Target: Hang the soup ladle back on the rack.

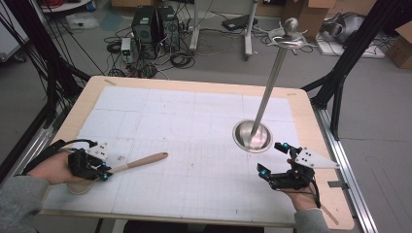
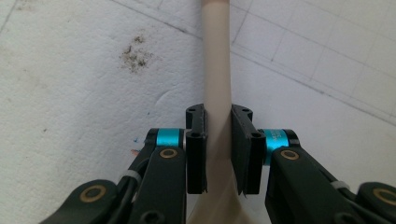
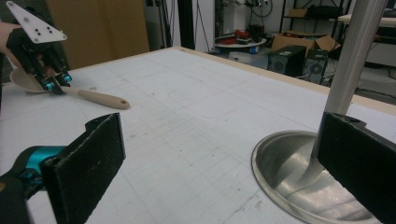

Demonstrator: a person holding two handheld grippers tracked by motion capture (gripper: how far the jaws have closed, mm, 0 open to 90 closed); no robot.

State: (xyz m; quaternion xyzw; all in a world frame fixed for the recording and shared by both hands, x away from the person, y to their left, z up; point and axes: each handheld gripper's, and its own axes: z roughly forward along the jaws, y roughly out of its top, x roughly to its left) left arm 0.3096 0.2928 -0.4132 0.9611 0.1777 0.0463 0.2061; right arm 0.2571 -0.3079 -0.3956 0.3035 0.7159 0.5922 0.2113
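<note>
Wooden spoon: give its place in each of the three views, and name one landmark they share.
High view: the wooden spoon lies at lower left, handle pointing right, left gripper shut on its neck.
Left gripper view: its handle runs up from between the jaws, centre frame.
Right gripper view: upper left, under the left gripper.
Shared landmark: the white gridded mat.

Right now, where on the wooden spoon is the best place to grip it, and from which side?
The slim neck beside the bowl, from above: the wooden spoon lies flat and its handle narrows there, fitting between the jaws. The left gripper already clamps it so.
</note>
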